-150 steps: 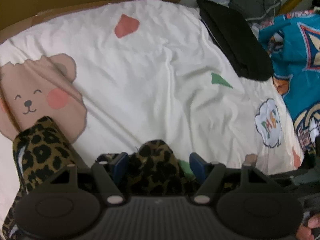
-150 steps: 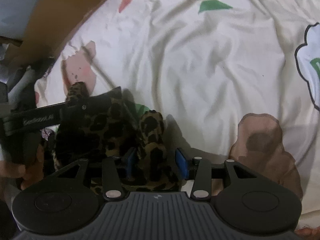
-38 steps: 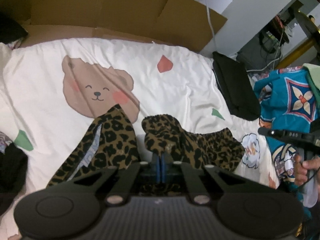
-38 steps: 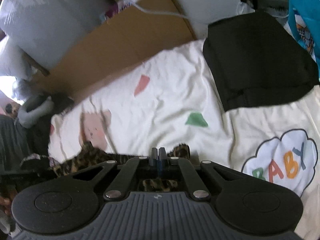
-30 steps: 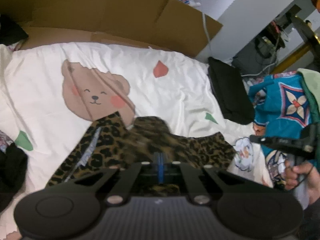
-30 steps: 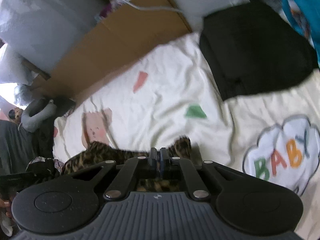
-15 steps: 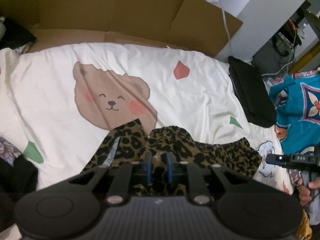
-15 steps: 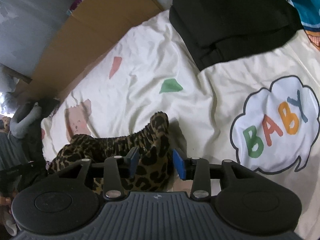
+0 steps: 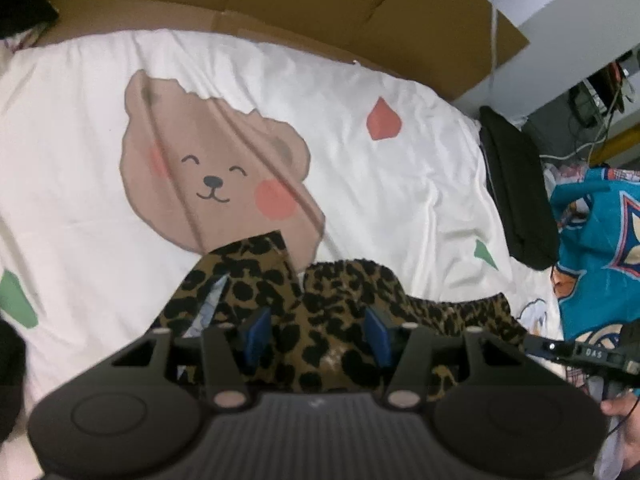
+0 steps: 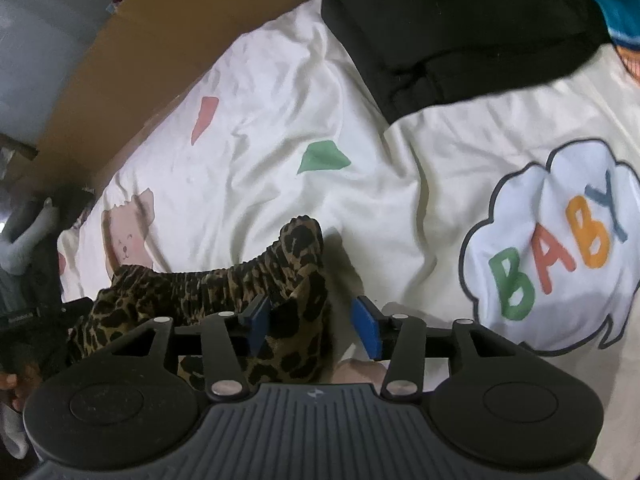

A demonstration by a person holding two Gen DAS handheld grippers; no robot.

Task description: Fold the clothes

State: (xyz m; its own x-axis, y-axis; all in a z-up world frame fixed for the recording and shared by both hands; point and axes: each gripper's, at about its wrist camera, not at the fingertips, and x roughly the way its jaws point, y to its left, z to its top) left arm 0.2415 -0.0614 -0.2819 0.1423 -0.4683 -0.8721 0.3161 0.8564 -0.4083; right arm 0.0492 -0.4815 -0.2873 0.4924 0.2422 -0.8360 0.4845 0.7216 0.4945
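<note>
While both the left gripper [image 9: 316, 334] and right gripper [image 10: 310, 326] gape wide, holding nothing, the leopard garment [image 9: 340, 300] lies bunched near the bedsheet's [image 9: 80, 160] front edge, not neatly folded.

leopard-print garment [image 9: 344, 304] lies bunched on the bed, tan w/ black spots, stretched sideways in a crumpled band. one end flap reaches onto the bear print, pale lining showing at a fold. other end, w/ gathered elastic edge [image 10: 240, 276], humps up in a peak.
</note>
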